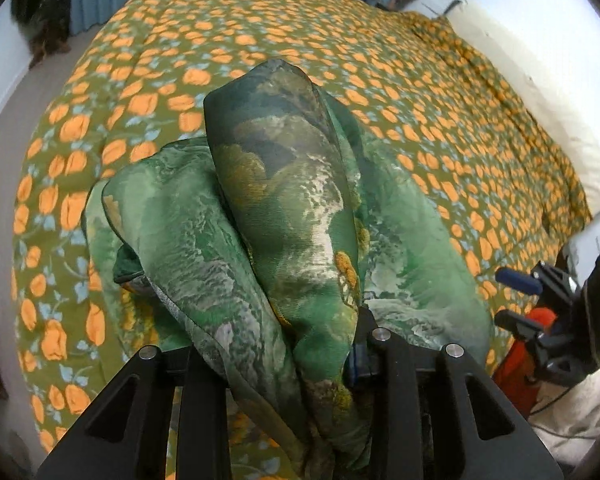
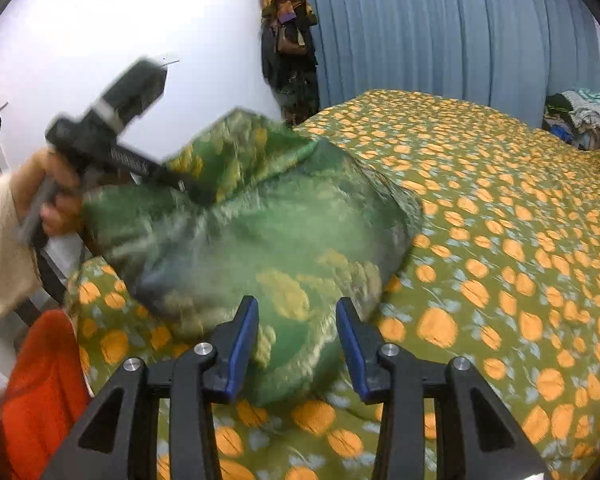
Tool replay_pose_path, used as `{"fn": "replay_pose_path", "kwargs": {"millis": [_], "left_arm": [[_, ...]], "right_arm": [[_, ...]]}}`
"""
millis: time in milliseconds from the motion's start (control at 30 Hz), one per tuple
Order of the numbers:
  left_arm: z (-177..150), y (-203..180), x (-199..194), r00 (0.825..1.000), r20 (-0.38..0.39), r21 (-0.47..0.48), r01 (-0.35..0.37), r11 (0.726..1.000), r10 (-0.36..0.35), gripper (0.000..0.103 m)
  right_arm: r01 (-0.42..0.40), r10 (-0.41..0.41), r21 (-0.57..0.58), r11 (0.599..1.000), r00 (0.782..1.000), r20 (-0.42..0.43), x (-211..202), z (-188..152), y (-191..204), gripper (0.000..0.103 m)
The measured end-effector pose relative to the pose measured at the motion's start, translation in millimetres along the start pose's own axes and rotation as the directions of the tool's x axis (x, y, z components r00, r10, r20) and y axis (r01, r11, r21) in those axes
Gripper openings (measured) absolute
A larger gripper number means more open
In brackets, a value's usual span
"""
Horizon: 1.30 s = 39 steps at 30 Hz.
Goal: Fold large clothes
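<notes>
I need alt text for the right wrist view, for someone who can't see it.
The right gripper hovers with its blue-padded jaws apart over a bunched green patterned cloth on a bed with an orange-flowered bedspread. At left, a hand holds the left gripper against the cloth's upper edge.

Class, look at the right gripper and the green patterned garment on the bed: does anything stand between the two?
Nothing visible does. The right gripper has its fingers apart right at the near edge of the green garment, with only cloth ahead. The left gripper, off to the side, already grips another fold of it.
</notes>
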<state>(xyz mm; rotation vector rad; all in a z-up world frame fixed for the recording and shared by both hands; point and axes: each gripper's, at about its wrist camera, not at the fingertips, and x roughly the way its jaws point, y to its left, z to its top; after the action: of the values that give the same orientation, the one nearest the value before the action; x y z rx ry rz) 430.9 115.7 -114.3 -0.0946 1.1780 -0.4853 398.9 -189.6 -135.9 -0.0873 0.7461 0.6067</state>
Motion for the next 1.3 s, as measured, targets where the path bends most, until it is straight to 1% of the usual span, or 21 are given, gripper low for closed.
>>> {"fn": "replay_pose_path", "kwargs": {"millis": [67, 133, 200, 267, 333, 433, 533, 567, 633, 667, 700, 767, 900, 1000, 1033, 1067, 1100, 1133, 1167, 1200, 1300], "left_arm": [[-7.0, 20.9, 0.1, 1.000, 0.003, -0.033, 0.012, 0.999, -0.012, 0.032], [-17.0, 43.4, 2.9, 1.000, 0.005, -0.079, 0.017, 0.997, -0.017, 0.033], [-28.1, 62.6, 10.9, 1.000, -0.002, -0.126, 0.015, 0.992, -0.015, 0.035], [-41.5, 79.6, 23.5, 1.000, -0.007, -0.170, 0.021, 0.985, -0.023, 0.038], [-50.4, 93.5, 31.5, 0.999, 0.011, -0.218, 0.051, 0.975, -0.050, 0.041], [-54.7, 104.0, 39.1, 0.994, 0.037, -0.273, 0.105, 0.956, -0.098, 0.043], [-52.9, 100.0, 38.7, 0.995, 0.040, -0.259, 0.104, 0.960, -0.096, 0.044], [-53.4, 100.0, 37.9, 0.994, 0.042, -0.255, 0.104, 0.961, -0.097, 0.044], [-55.1, 103.3, 37.8, 0.993, 0.049, -0.262, 0.116, 0.958, -0.106, 0.045], [-56.2, 105.8, 38.3, 0.992, 0.054, -0.268, 0.126, 0.955, -0.116, 0.045], [-57.1, 106.6, 38.1, 0.991, 0.058, -0.271, 0.133, 0.953, -0.122, 0.045], [-60.6, 109.1, 38.4, 0.989, 0.069, -0.275, 0.143, 0.951, -0.129, 0.046], [-65.7, 110.8, 38.5, 0.989, 0.078, -0.279, 0.144, 0.949, -0.127, 0.046], [-66.5, 109.6, 38.3, 0.990, 0.076, -0.276, 0.137, 0.951, -0.121, 0.046], [-66.6, 109.6, 39.0, 0.991, 0.072, -0.277, 0.132, 0.952, -0.117, 0.046], [-67.1, 110.2, 40.9, 0.992, 0.064, -0.278, 0.120, 0.953, -0.106, 0.046], [-67.6, 110.5, 43.5, 0.994, 0.057, -0.281, 0.110, 0.953, -0.098, 0.046], [-67.1, 112.0, 47.8, 0.994, 0.049, -0.287, 0.108, 0.952, -0.098, 0.046], [-65.6, 113.5, 51.2, 0.994, 0.044, -0.294, 0.104, 0.950, -0.095, 0.046], [-63.9, 115.0, 53.2, 0.995, 0.041, -0.303, 0.103, 0.947, -0.095, 0.046], [-59.1, 121.9, 58.2, 0.992, 0.035, -0.342, 0.123, 0.932, -0.118, 0.046]], "right_arm": [[-0.016, 0.016, -0.001, 1.000, 0.999, -0.029, 17.0, 5.2, 6.9, 0.041], [-0.050, 0.050, 0.002, 0.999, 0.995, -0.083, 40.7, 3.3, 14.6, 0.041], [-0.091, 0.095, 0.031, 0.995, 0.976, -0.197, 78.1, -6.1, 22.3, 0.041], [-0.098, 0.111, 0.064, 0.993, 0.960, -0.258, 105.4, -15.0, 27.2, 0.041], [-0.082, 0.101, 0.081, 0.993, 0.958, -0.268, 122.3, -21.7, 31.2, 0.041], [-0.046, 0.069, 0.092, 0.995, 0.962, -0.265, 129.9, -25.5, 35.7, 0.041], [-0.053, 0.071, 0.068, 0.996, 0.956, -0.285, 125.9, -22.2, 37.7, 0.041], [-0.067, 0.088, 0.078, 0.995, 0.948, -0.307, 122.5, -16.0, 36.2, 0.041], [-0.091, 0.123, 0.111, 0.990, 0.935, -0.332, 115.0, 0.1, 34.5, 0.041], [-0.107, 0.150, 0.143, 0.984, 0.931, -0.333, 111.0, 15.0, 31.6, 0.041], [-0.110, 0.159, 0.163, 0.980, 0.932, -0.325, 110.3, 28.8, 28.9, 0.041], [-0.095, 0.147, 0.176, 0.980, 0.939, -0.310, 118.3, 56.4, 25.9, 0.041], [-0.071, 0.109, 0.148, 0.986, 0.957, -0.268, 163.5, 114.3, 26.8, 0.041], [-0.098, 0.137, 0.184, 0.978, 0.968, -0.211, 209.8, 135.0, 23.2, 0.041], [-0.107, 0.153, 0.208, 0.972, 0.964, -0.219, 223.6, 134.4, 22.5, 0.044], [-0.099, 0.167, 0.252, 0.963, 0.949, -0.267, 248.6, 125.0, 21.9, 0.044], [-0.056, 0.143, 0.254, 0.965, 0.931, -0.335, 272.5, 110.8, 23.3, 0.044], [-0.030, 0.110, 0.220, 0.975, 0.925, -0.363, 285.3, 103.8, 25.6, 0.044], [0.001, 0.056, 0.150, 0.989, 0.928, -0.370, 294.3, 96.9, 33.3, 0.043], [0.028, 0.016, 0.115, 0.993, 0.931, -0.364, 298.3, 94.4, 37.7, 0.043], [0.047, -0.001, 0.118, 0.992, 0.932, -0.363, 301.9, 94.4, 34.7, 0.043]]}}
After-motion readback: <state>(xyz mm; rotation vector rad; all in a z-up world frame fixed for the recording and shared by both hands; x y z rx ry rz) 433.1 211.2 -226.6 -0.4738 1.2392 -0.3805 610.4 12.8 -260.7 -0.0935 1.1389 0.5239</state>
